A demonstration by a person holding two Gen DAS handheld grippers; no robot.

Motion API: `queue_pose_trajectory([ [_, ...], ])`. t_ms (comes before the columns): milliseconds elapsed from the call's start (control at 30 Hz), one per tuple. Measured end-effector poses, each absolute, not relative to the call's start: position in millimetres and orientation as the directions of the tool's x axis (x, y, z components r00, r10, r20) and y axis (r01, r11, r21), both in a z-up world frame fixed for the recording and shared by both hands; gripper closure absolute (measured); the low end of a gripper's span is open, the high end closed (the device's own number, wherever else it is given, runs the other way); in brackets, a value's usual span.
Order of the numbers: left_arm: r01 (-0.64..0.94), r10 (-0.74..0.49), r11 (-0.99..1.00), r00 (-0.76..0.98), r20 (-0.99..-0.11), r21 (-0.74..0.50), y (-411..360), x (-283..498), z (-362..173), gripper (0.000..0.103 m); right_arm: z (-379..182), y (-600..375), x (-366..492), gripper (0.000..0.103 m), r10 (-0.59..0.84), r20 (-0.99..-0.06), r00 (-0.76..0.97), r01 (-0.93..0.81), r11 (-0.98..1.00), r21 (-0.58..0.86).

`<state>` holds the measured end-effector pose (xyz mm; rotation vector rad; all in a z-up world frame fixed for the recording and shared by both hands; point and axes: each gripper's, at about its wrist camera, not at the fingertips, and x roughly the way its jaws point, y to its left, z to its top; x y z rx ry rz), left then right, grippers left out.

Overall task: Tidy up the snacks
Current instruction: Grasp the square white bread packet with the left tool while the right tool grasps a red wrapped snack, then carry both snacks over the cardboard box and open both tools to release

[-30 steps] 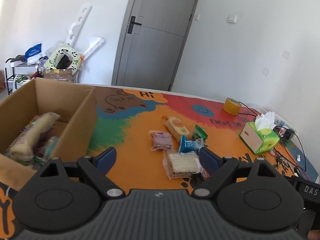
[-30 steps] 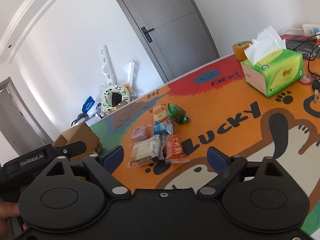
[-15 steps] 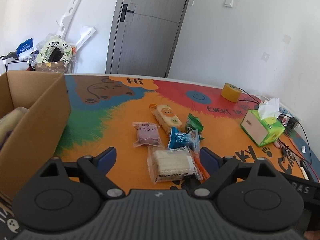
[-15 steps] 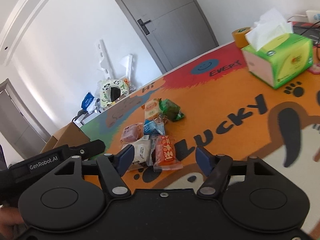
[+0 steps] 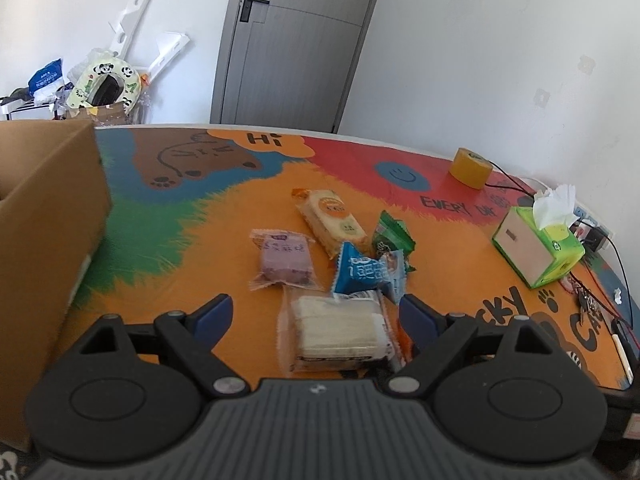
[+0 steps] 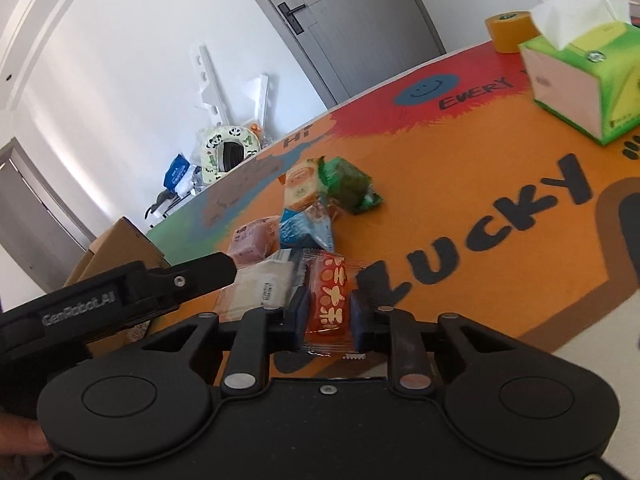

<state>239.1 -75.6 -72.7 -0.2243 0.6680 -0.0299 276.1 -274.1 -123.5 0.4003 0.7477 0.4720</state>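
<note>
right gripper [image 6: 325,314]: jaws pinched on orange snack packet [image 6: 329,299], lower centre of frame
left gripper [image 5: 316,314]: jaws wide, white wafer pack [image 5: 340,330] between them
tip: lift straight up, clear neighbouring packs, then cardboard box [image 5: 48,216] at left

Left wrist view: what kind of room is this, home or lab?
Likely a home room, not a lab: a grey interior door, a cartoon-print tablecloth on the table, a tissue box, and household clutter by the wall.

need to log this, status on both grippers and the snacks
Right gripper shut on orange snack pack. Left gripper open over white wafer pack. Nothing blocking cardboard box.
</note>
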Motion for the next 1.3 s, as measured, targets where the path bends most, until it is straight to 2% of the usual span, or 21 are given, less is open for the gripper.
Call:
queue_pose_trajectory([
  [467, -0.040, -0.050, 0.992, 0.752, -0.658, -0.120, -107.0, 254.6, -100.3, 0.014, -120.7, -306.4, 262.7, 0.080, 0.482, -0.550, 0.682, -0.207, 0.849, 0.487],
  [567, -0.040, -0.040, 0.994, 0.755, -0.654, -0.106, -108.4, 253.7, -101.6, 0.015, -120.3, -302.8, 265.0, 0.077, 0.484, -0.550, 0.681, -0.212, 0.849, 0.484],
  [633, -0.037, -0.036, 0.994, 0.760, -0.648, -0.099, -107.9, 252.5, -101.7, 0.020, -119.8, -299.4, 267.2, 0.073, 0.482, -0.549, 0.682, -0.218, 0.851, 0.478],
  [700, -0.034, -0.039, 0.994, 0.766, -0.641, -0.101, -106.2, 250.5, -101.0, 0.032, -119.1, -294.6, 268.1, 0.070, 0.486, -0.545, 0.683, -0.227, 0.851, 0.474],
  [800, -0.025, -0.067, 0.990, 0.771, -0.634, -0.136, -100.1, 248.0, -97.6, 0.042, -119.4, -288.2, 268.6, 0.070, 0.478, -0.547, 0.687, -0.237, 0.860, 0.452],
  [867, -0.028, -0.064, 0.991, 0.773, -0.632, -0.134, -98.4, 245.6, -95.6, 0.045, -119.5, -285.9, 268.2, 0.070, 0.475, -0.549, 0.688, -0.239, 0.863, 0.446],
  [933, -0.029, -0.067, 0.990, 0.775, -0.628, -0.141, -96.5, 242.4, -94.0, 0.047, -119.2, -285.0, 267.4, 0.082, 0.474, -0.558, 0.681, -0.237, 0.864, 0.445],
  [1300, -0.024, -0.090, 0.983, 0.802, -0.591, -0.182, -81.6, 215.5, -76.0, 0.050, -106.6, -275.4, 245.1, 0.083, 0.488, -0.531, 0.693, -0.258, 0.855, 0.450],
])
